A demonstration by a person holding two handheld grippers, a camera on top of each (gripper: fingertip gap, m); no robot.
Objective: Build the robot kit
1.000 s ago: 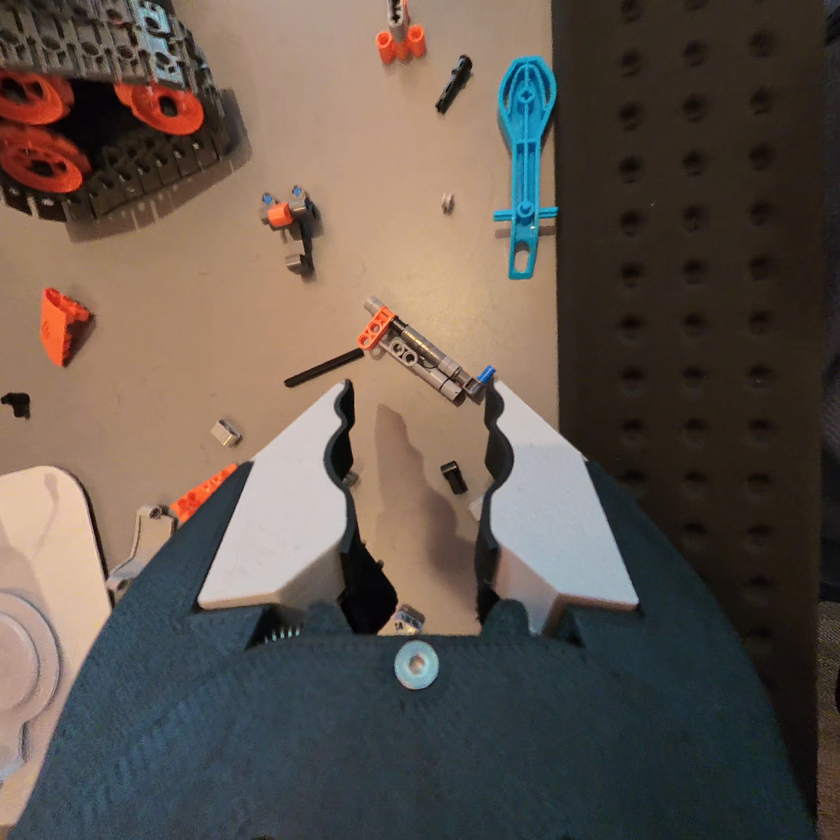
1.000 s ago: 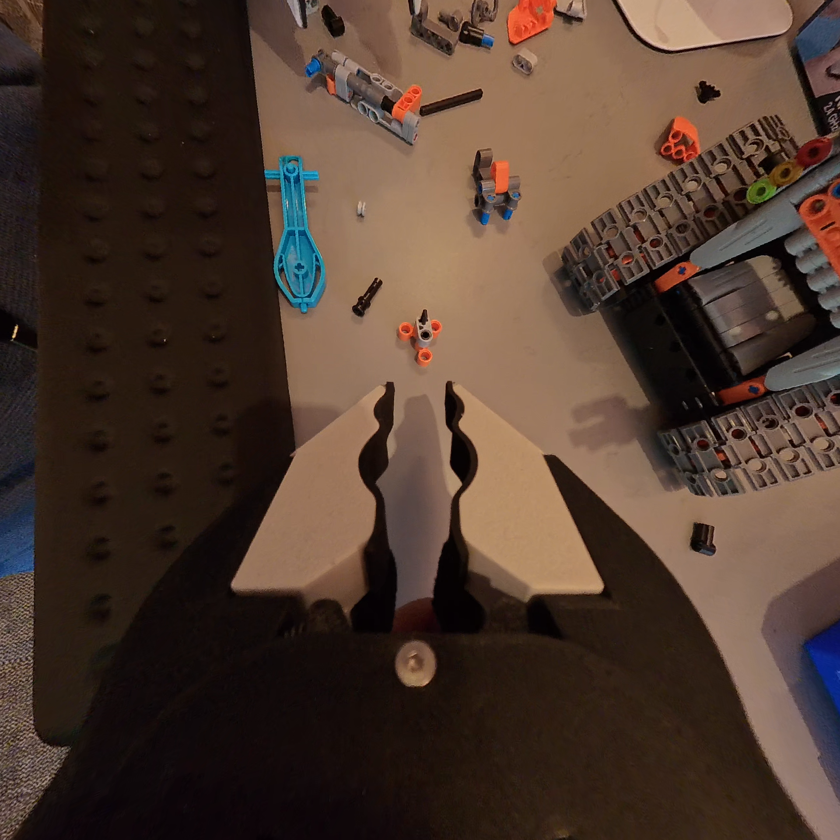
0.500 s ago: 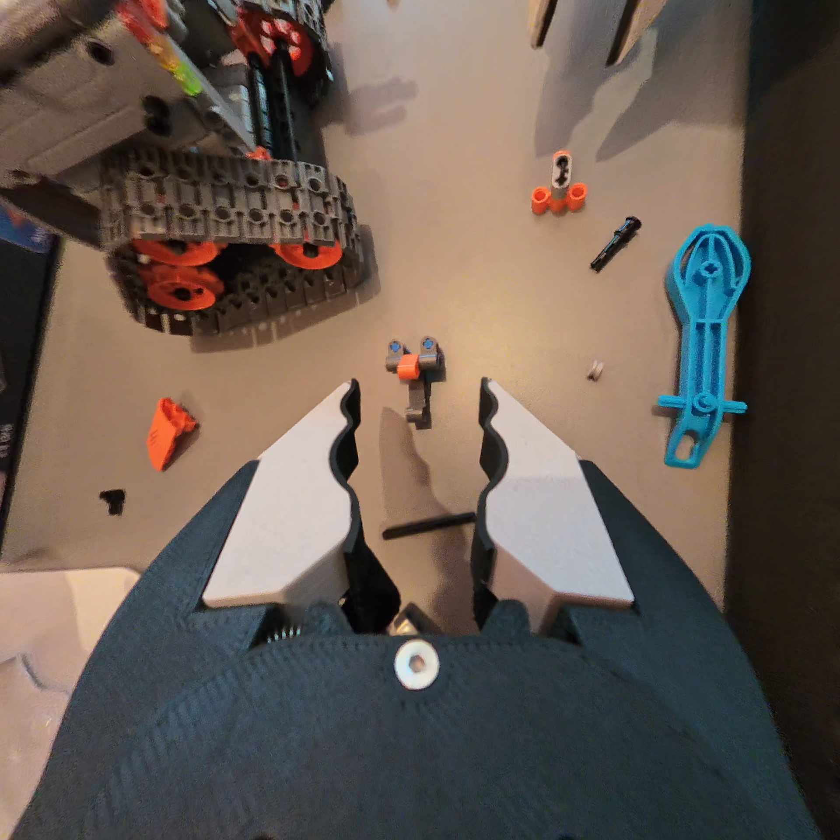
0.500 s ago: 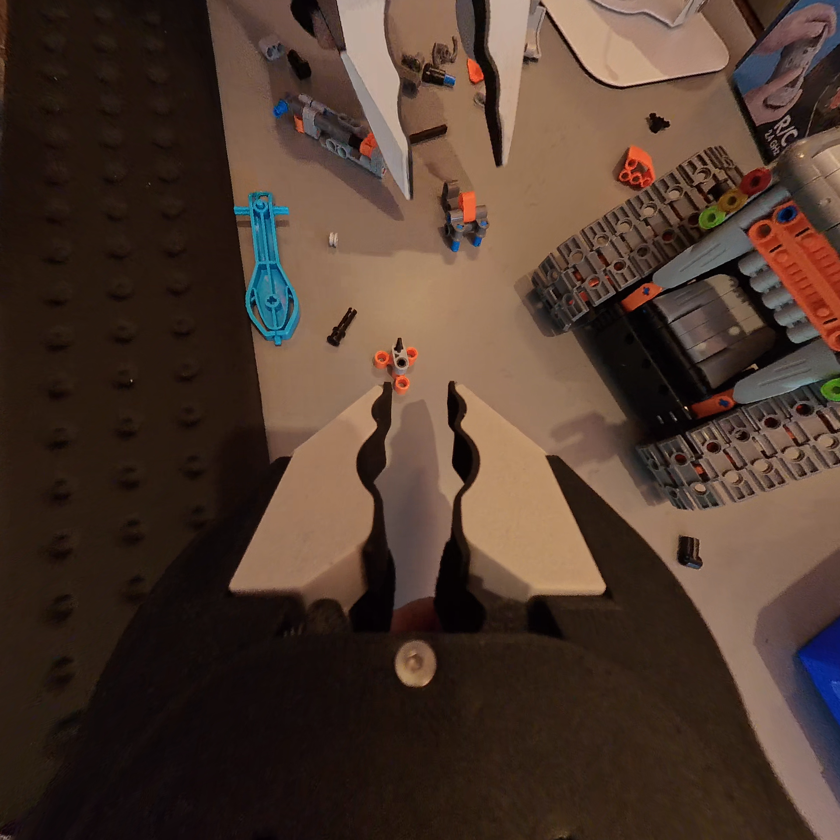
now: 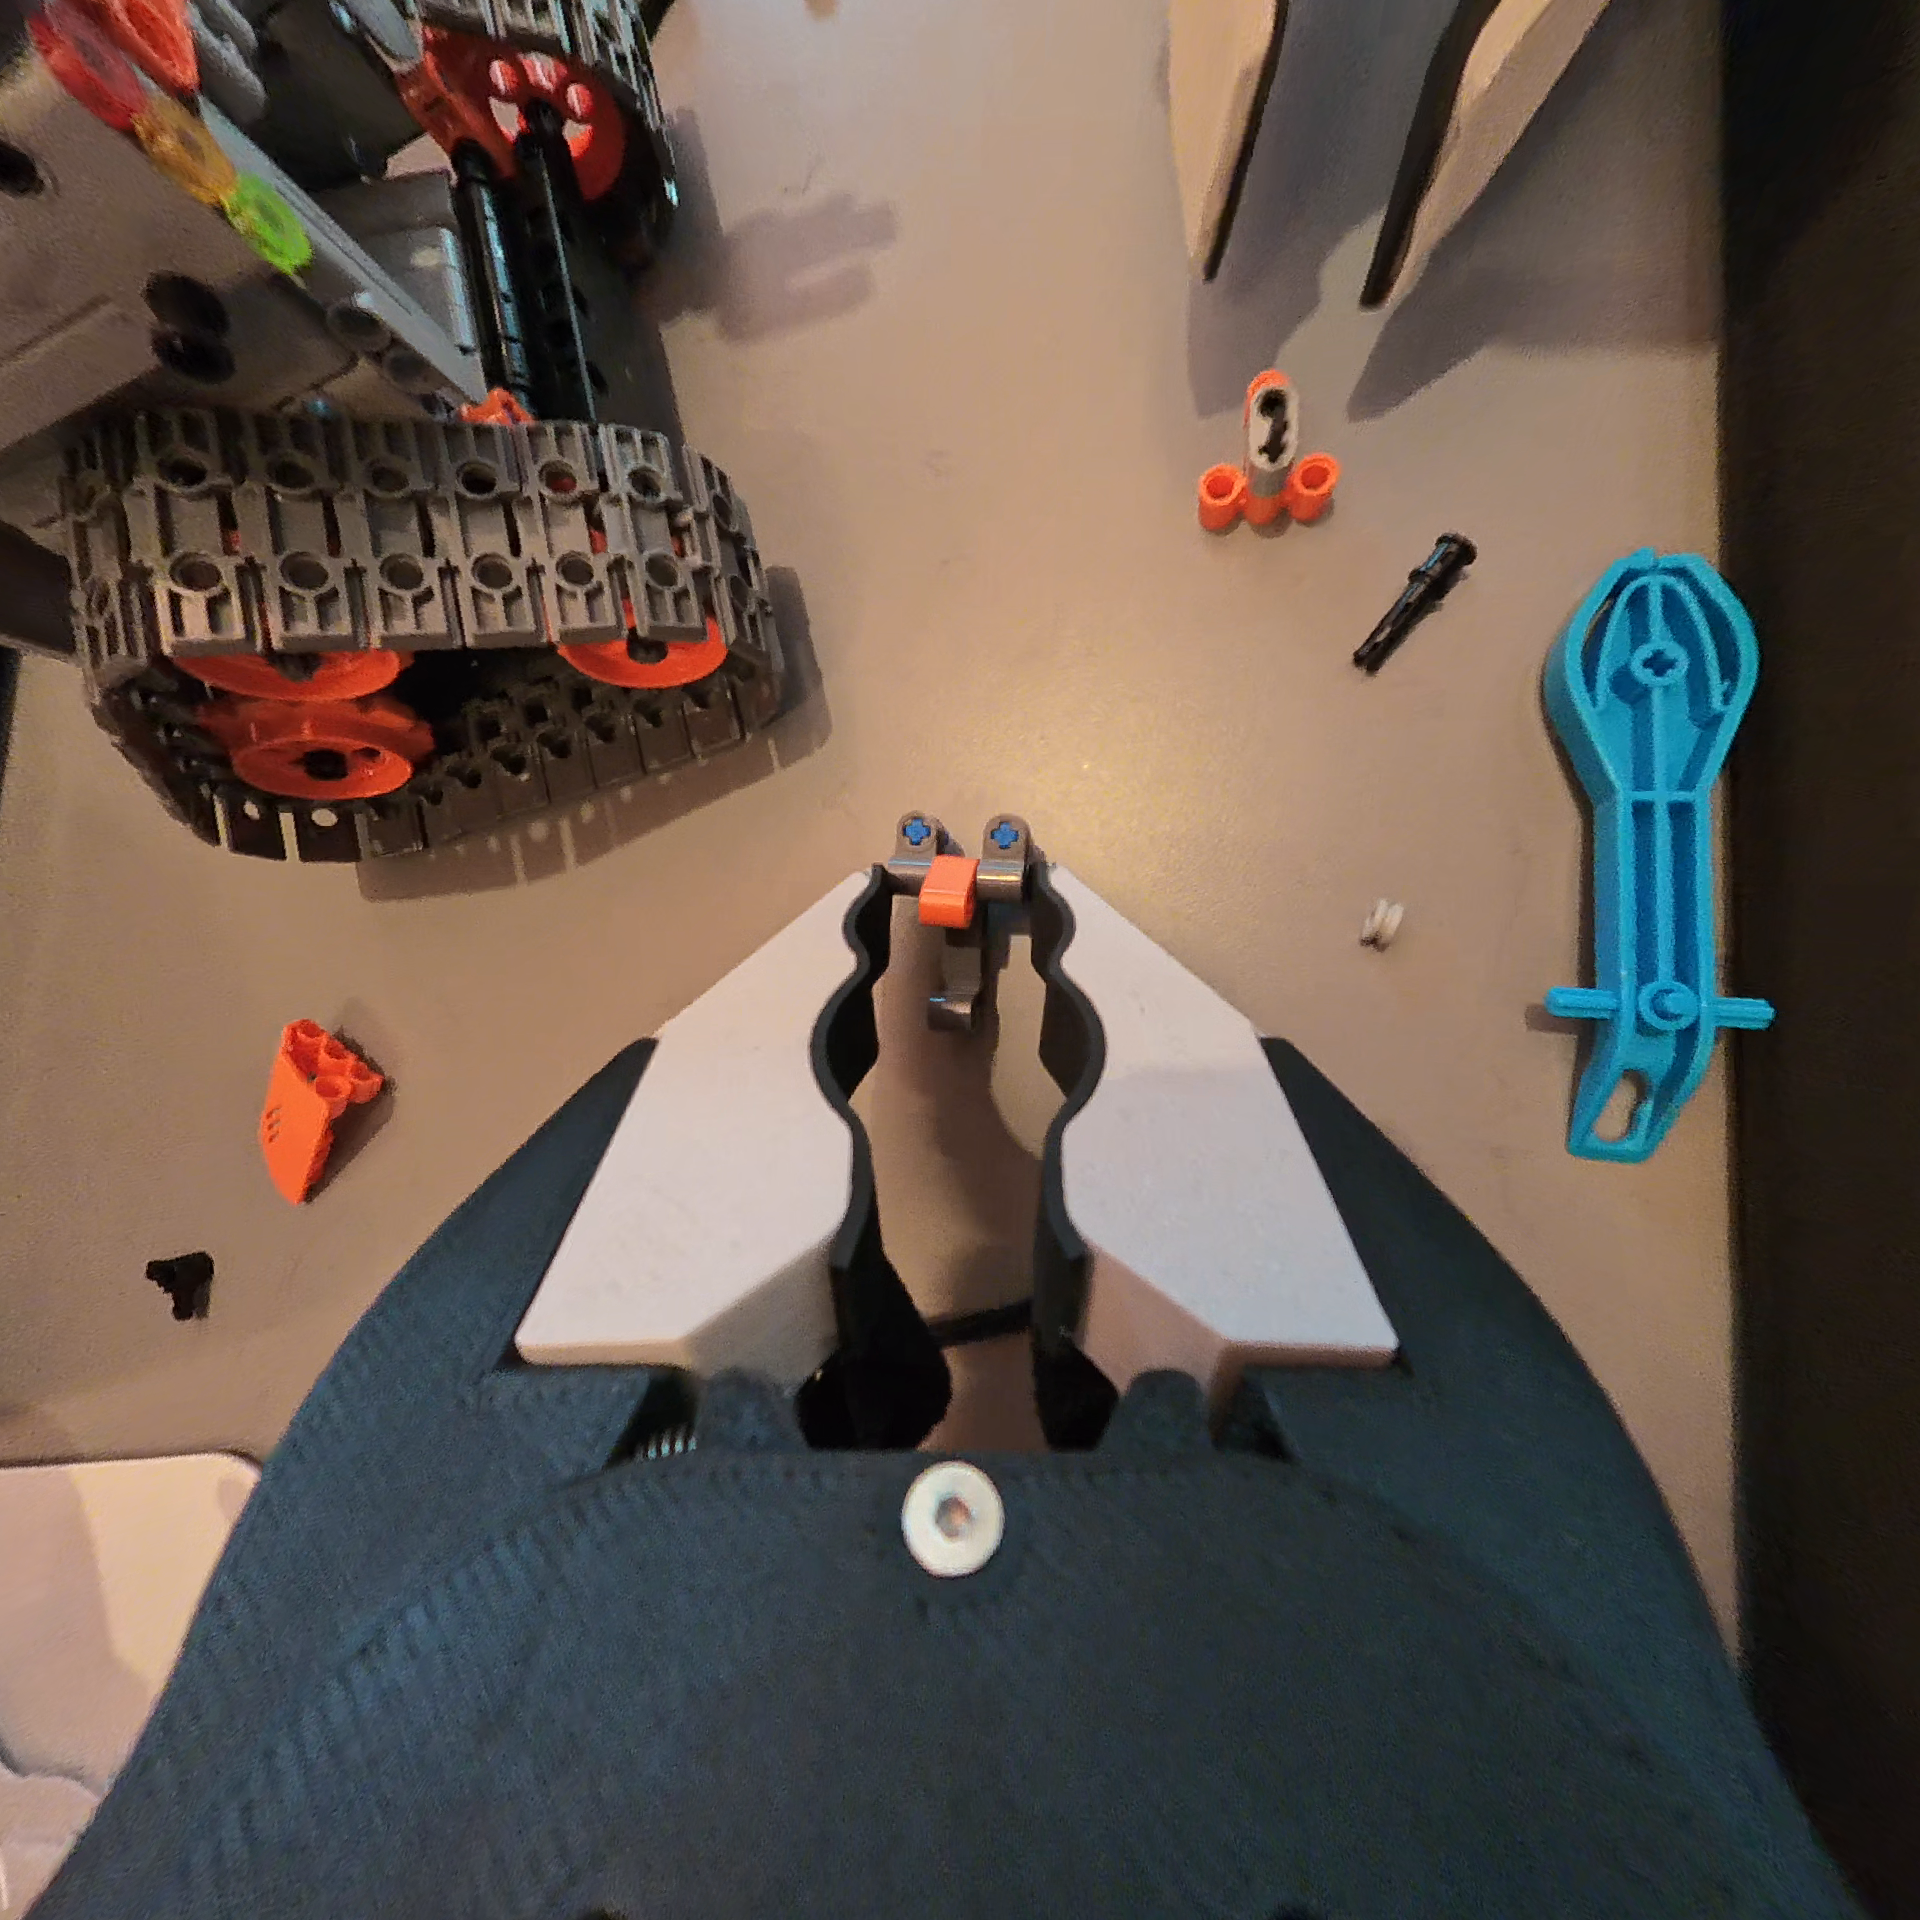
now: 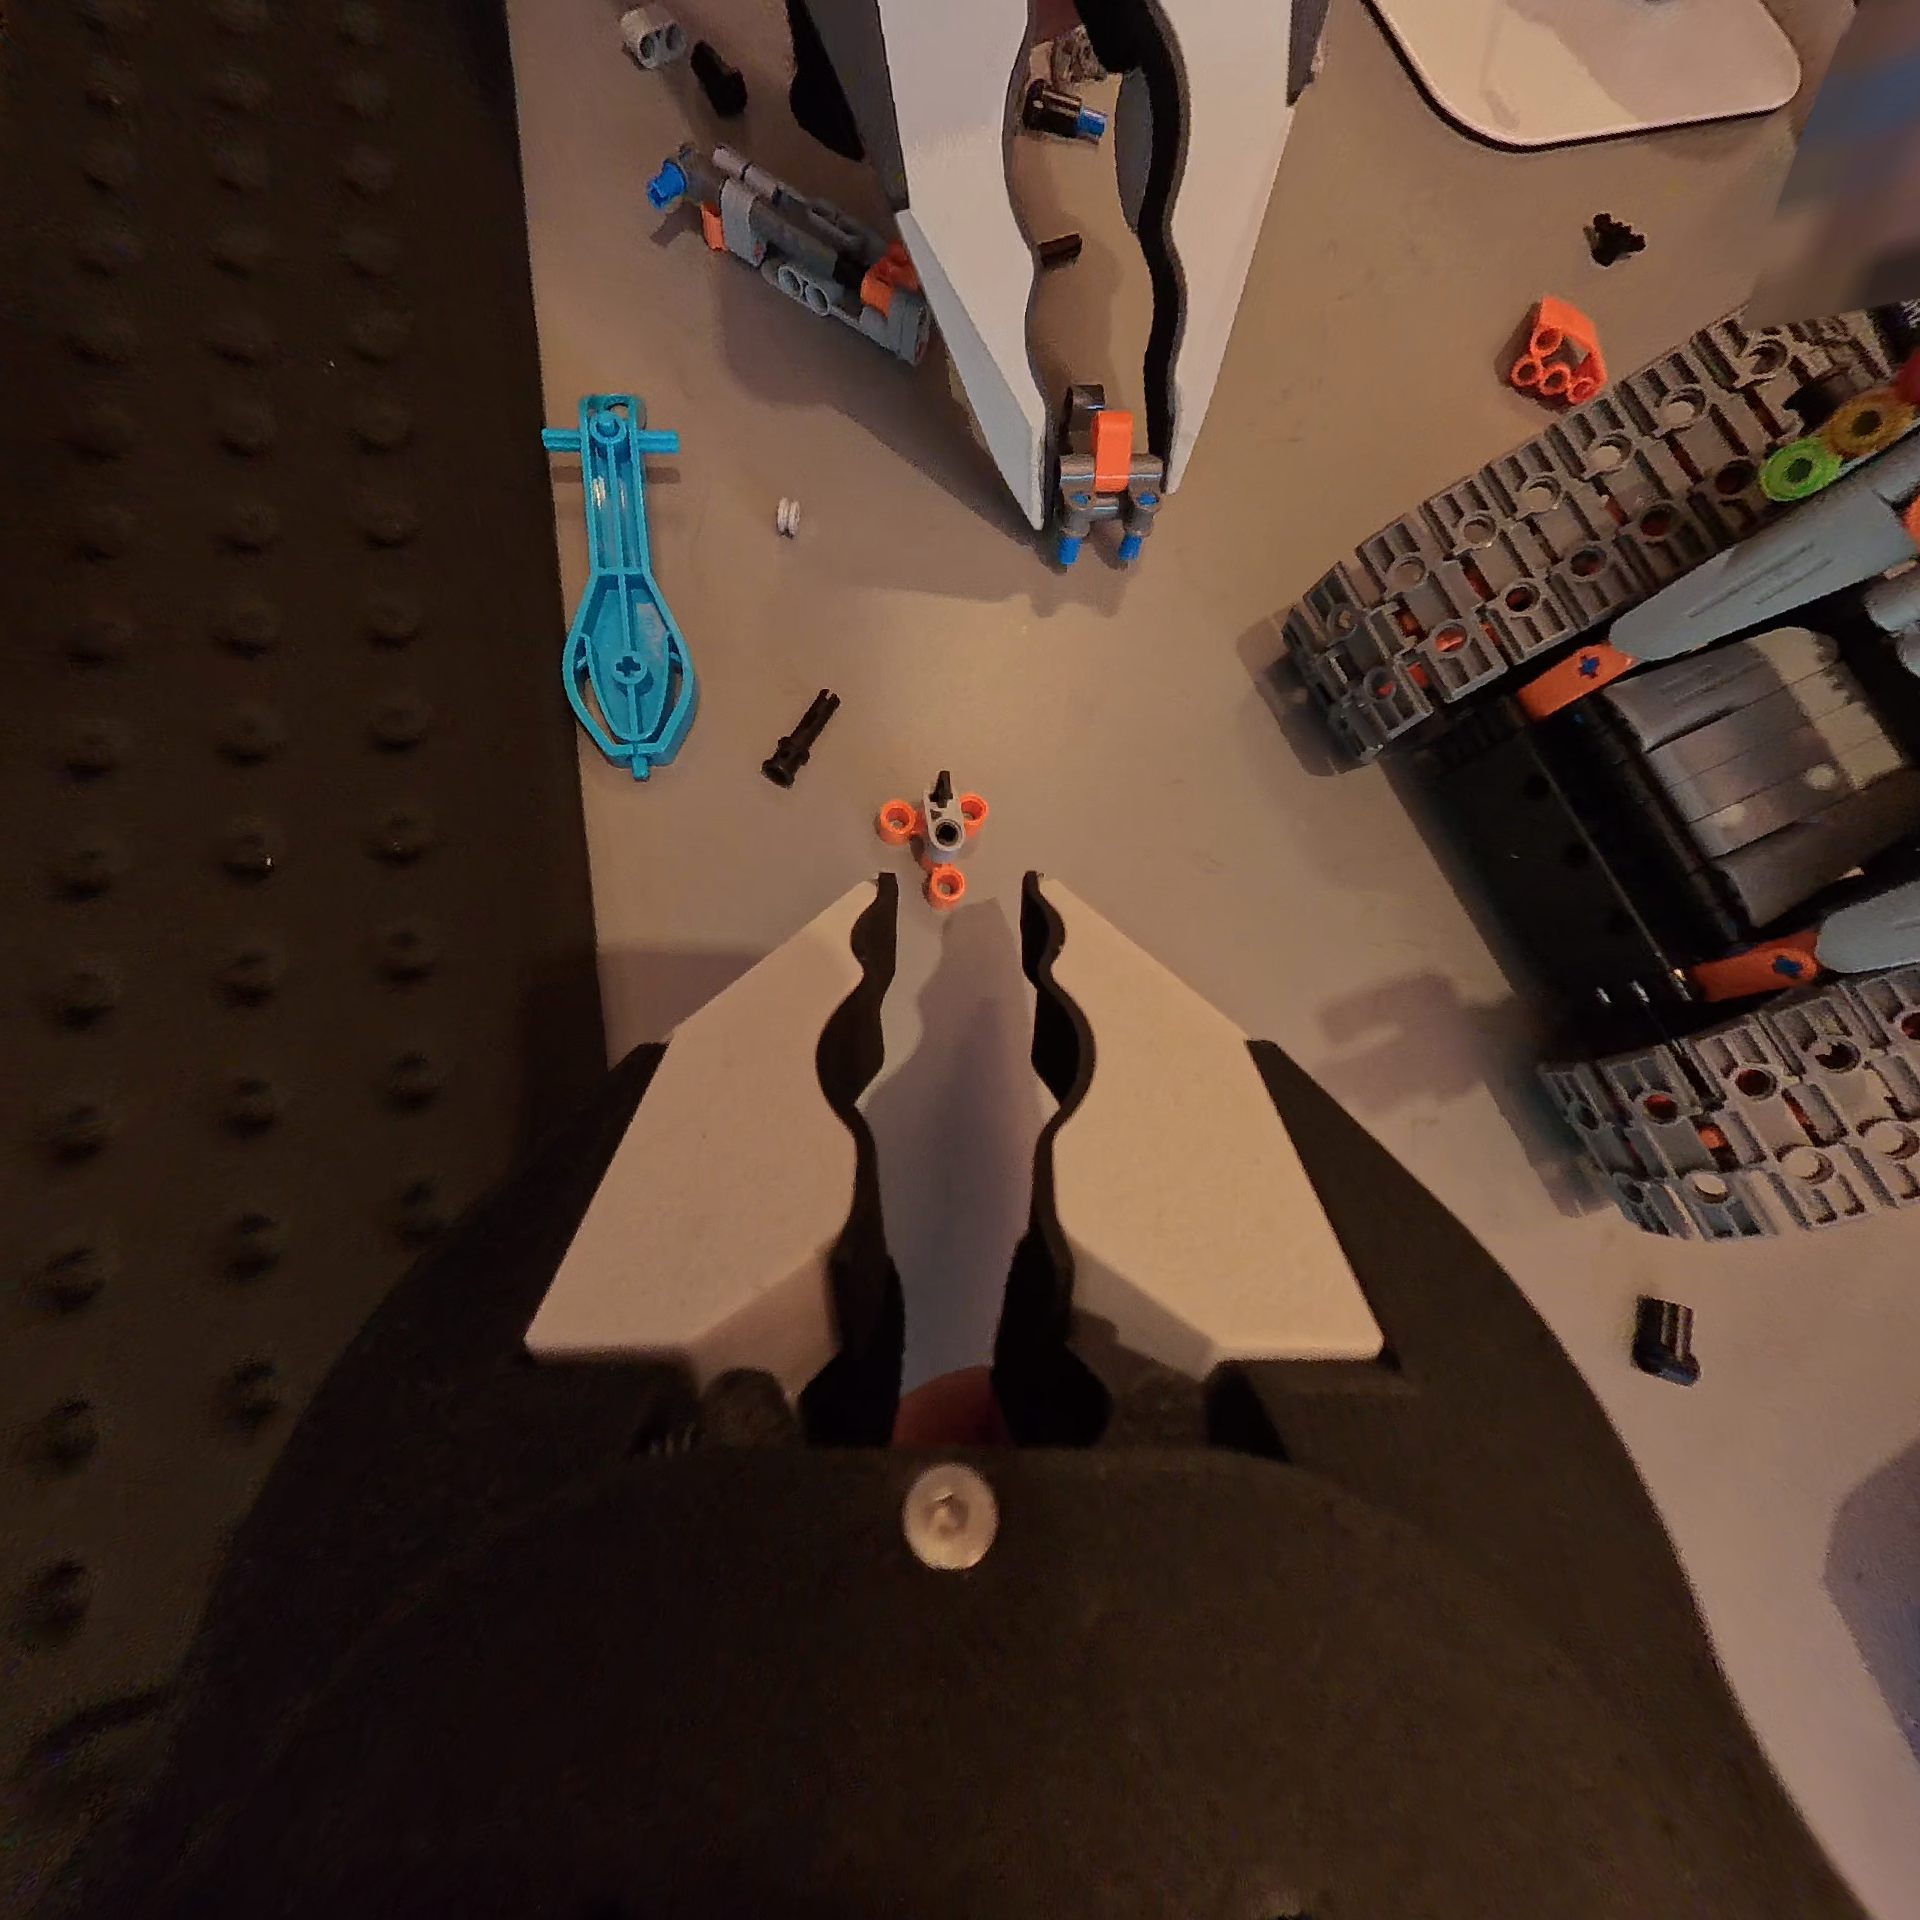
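My left gripper (image 5: 956, 883) is shut on a small grey piece with an orange clip and two blue pins (image 5: 948, 896), which rests on the grey table. The right wrist view shows that gripper (image 6: 1107, 488) with its tips on either side of the same piece (image 6: 1110, 457). My right gripper (image 6: 958, 883) is narrowly open and empty. Its tips sit just short of a small grey connector with orange bushes (image 6: 940, 826). The left wrist view shows this connector (image 5: 1268, 468) below the right gripper (image 5: 1294, 286).
A tracked vehicle with grey treads and orange wheels (image 5: 416, 582) (image 6: 1662, 727) stands beside both grippers. A blue tool (image 5: 1652, 831), a black pin (image 5: 1413, 603) and an orange wedge (image 5: 312, 1101) lie loose. A black studded mat (image 6: 260, 831) borders the table. A long grey assembly (image 6: 800, 249) lies farther off. My right fingertips sit around 11 cm from my left ones.
My left gripper moved forward past the long grey assembly and the black axle to the small grey-and-orange piece, and its fingers closed in on it. The right gripper barely moved.
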